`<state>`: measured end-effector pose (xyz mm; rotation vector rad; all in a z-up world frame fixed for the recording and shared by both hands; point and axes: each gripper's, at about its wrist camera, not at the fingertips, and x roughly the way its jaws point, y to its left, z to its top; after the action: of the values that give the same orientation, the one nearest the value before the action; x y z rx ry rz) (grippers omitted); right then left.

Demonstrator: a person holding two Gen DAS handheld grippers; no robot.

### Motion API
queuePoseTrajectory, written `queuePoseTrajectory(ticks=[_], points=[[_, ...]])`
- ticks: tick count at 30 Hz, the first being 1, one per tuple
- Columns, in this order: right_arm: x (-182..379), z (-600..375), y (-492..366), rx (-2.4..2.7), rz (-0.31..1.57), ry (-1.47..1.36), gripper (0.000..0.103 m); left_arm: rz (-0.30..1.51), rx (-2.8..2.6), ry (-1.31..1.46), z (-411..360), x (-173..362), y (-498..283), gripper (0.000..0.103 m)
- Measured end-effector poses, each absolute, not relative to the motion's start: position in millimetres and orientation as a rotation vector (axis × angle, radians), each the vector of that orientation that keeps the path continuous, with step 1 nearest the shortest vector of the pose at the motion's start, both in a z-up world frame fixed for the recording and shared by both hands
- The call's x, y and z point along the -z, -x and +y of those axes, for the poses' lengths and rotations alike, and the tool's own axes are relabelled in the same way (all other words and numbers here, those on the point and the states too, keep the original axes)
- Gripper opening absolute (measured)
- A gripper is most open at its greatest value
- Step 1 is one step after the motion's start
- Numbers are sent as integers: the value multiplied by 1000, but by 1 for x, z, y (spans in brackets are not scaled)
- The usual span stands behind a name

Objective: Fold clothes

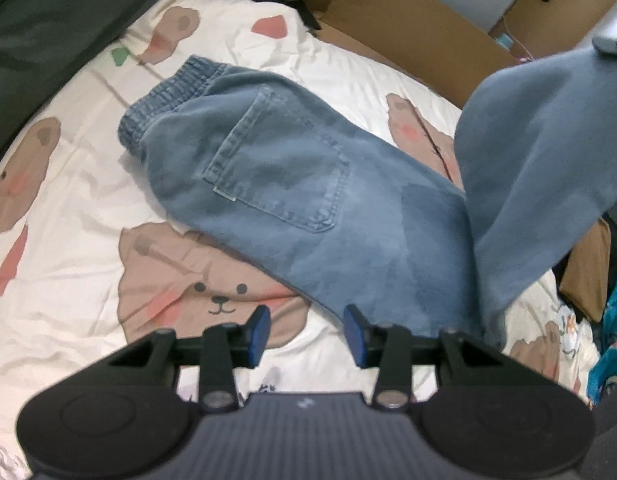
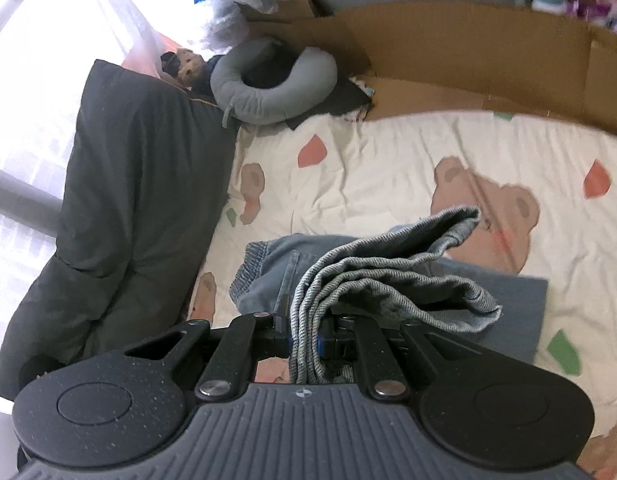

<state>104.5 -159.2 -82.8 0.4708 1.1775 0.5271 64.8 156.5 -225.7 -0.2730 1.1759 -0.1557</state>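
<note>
Right gripper [image 2: 304, 340] is clamped on the bunched leg hems of the jeans [image 1: 292, 184], which lie pocket-up mid-frame on the bear-print bed sheet [image 1: 68, 220], legs lifted at right. My left gripper [image 1: 307, 330] hangs partly open and empty over the near edge of the denim. I'd carry the hems toward the elastic waistband [image 1: 164, 104] at upper left, laying them square. Dark duvet [image 2: 128, 200], neck pillow [image 2: 268, 80] and cardboard [image 2: 468, 48] crowd the far edges.

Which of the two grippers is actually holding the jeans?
The right gripper: its jaws are shut on the bunched leg ends of the jeans. The left gripper is open, nothing between its jaws.
</note>
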Motion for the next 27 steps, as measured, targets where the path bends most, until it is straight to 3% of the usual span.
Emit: queuePoseTrajectory(ticks=[27], points=[[251,-35,-170,-540,1341,-613,11,1095,-35,347,199,243,-87,48]])
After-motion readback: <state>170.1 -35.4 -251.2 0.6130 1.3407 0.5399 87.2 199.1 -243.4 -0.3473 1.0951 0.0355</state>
